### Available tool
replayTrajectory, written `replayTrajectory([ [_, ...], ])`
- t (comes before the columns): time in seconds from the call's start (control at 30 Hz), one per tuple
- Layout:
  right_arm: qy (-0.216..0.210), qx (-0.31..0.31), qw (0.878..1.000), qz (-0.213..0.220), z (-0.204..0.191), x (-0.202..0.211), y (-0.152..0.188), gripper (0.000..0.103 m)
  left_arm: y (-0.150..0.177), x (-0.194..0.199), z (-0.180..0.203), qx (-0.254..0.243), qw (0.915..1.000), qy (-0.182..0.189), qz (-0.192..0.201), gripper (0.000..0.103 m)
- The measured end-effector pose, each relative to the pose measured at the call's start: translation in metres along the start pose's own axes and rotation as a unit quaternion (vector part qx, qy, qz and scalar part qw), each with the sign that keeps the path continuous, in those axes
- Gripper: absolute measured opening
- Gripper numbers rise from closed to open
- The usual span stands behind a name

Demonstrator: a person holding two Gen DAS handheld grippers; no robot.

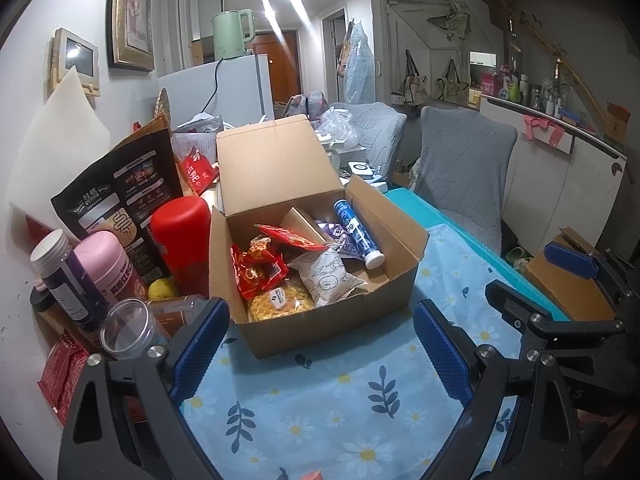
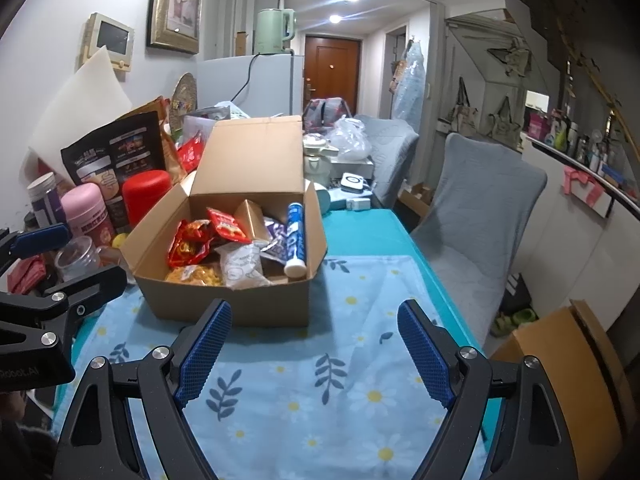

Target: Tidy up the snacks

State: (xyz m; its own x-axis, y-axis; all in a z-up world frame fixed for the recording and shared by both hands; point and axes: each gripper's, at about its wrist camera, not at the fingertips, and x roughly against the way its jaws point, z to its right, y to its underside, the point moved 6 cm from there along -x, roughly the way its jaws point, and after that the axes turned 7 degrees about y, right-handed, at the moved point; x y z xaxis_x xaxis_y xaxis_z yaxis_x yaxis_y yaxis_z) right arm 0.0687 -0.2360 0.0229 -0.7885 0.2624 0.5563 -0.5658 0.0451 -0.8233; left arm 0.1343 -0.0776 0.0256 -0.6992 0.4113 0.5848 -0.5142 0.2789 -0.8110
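Red and pink catch the eye first at the left edge of the table: a pink canister (image 1: pixel 105 264) stands beside a red canister (image 1: pixel 182 240), with a purple-labelled jar (image 1: pixel 64 276) and a clear jar (image 1: pixel 128 322) lying on its side just in front, and a black snack pouch (image 1: pixel 120 196) leaning on the wall behind them. Just right of these sits the cardboard box (image 1: pixel 320 320), lid flap raised, on the blue floral tablecloth (image 1: pixel 320 408). Inside it, from left to right, lie red snack packets (image 1: pixel 256 268), a yellow packet (image 1: pixel 276 304) at the front, a white patterned packet (image 1: pixel 324 276), a tan carton (image 1: pixel 300 220) at the back, and a blue tube (image 1: pixel 358 232) with a white cap along the right wall. The left gripper (image 1: pixel 320 348) hangs in front of the box, jaws wide apart with nothing between them. Further right, the right gripper (image 2: pixel 316 352) is likewise spread wide and empty above the cloth, short of the box. A grey-covered chair (image 2: pixel 480 216) stands beside the table's right side.
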Motion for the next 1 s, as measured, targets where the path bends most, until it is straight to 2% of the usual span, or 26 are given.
replayTrajectory([
  [1.0, -0.001, -0.001, 1.0, -0.001, 0.0018, -0.0004, 0.0033, 0.086, 0.0052, -0.0075, -0.0022, 0.01, 0.9995, 0.025, -0.017, 0.095],
])
